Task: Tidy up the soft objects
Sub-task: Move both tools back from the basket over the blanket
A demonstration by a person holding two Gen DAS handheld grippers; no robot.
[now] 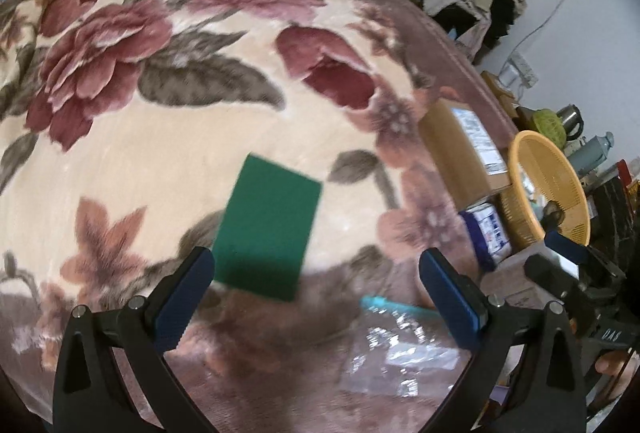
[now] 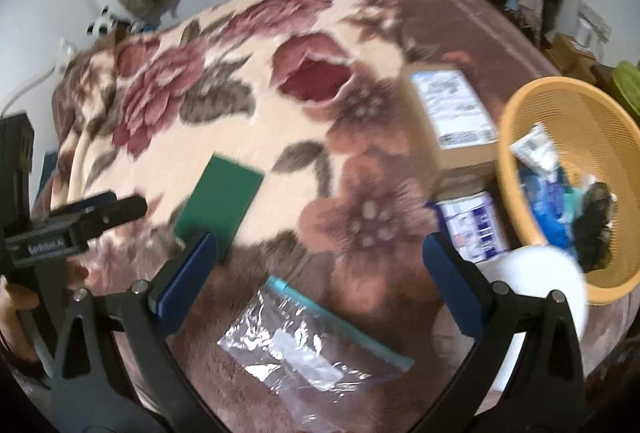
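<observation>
Both grippers empty, jaws spread, over the floral blanket (image 1: 168, 137).

Green scouring pad (image 1: 267, 229) lies flat mid-blanket toward the near edge, clear zip bag (image 2: 304, 345) at the near edge, likely staged for the orange basket (image 2: 520, 129) by the right edge. Left gripper (image 1: 316, 275) hovers behind the pad, right gripper (image 2: 320, 261) above the bag.

Green pad (image 1: 267, 229) — floral blanket (image 1: 160, 81)
</observation>
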